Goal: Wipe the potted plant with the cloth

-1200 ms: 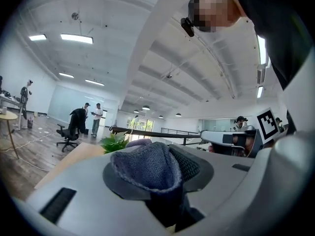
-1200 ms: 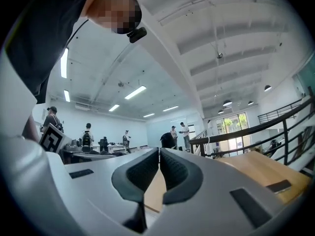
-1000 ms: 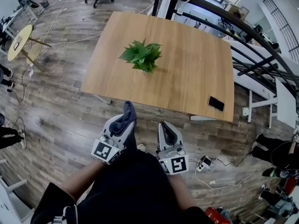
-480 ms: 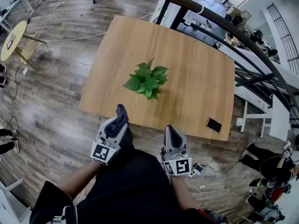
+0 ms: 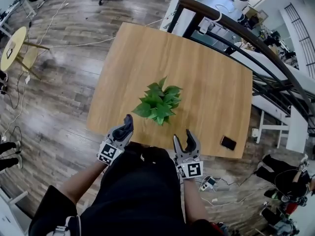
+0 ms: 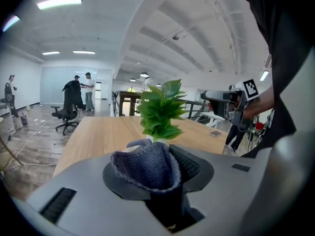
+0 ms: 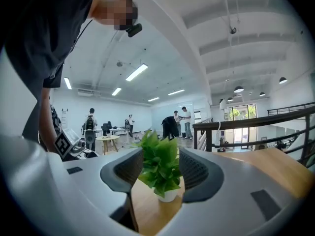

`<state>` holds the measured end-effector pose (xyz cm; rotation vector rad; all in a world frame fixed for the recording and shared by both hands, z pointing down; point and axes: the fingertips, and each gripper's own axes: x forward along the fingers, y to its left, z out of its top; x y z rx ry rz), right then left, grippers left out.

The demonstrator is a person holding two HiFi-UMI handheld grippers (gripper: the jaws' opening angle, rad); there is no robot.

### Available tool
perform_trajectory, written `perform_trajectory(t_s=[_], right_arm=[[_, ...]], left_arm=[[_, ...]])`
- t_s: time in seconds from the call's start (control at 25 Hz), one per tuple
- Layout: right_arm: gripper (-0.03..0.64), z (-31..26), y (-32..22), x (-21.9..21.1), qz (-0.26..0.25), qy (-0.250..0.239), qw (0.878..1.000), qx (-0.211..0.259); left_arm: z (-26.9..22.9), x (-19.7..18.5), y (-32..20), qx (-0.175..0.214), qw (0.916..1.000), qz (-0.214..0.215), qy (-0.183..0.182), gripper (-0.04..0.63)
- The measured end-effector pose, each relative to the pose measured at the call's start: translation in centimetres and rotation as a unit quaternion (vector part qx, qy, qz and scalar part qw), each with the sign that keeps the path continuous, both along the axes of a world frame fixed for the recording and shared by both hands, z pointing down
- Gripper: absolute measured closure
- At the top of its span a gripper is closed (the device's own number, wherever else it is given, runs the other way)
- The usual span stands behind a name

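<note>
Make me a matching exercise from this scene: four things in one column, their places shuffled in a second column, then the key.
Things:
1. cloth
2. potted plant
3. phone
4. round side table

Places:
A. flat on the wooden table, near its right front corner
B. clamped in the left gripper
C. on the floor, off to the wooden table's left
D. standing on the wooden table, toward the middle of its near edge

Pairs: 1-B, 2-D, 3-A, 4-C

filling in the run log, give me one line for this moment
left gripper: shut on cloth | right gripper: jaws just opened, empty | potted plant: untouched on table
</note>
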<state>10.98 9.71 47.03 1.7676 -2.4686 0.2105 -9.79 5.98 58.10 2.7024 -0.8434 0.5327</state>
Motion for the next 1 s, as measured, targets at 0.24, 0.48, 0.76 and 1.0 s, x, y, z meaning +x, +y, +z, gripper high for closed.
perform_trajectory(t_s=[0.24,0.48,0.76,1.0], right_arm=[[0.365,8.4,-2.7,2.6,-0.06,0.048,0.994,-0.072],[0.364,14.8,-6.6,2.6,-0.113,0.112,0.981,-0.11],[0.35,18.8,-8.7,0.6,-0.194,0.105,0.964,-0.146],[0.342,19.2,-8.8,-1.7,-0.282,0.146,0.939,-0.129]], left_arm=[[4.9,2.1,-5.2,-0.029,0.9994,0.001,-0.018,0.44],[7.4,4.9,-10.4,-0.015,0.9982,-0.014,-0.056,0.44],[8.0,7.3,-11.9,-0.069,0.9971,-0.031,0.011,0.442],[7.3,10.7,-11.8,-0.053,0.9971,0.055,0.007,0.451]])
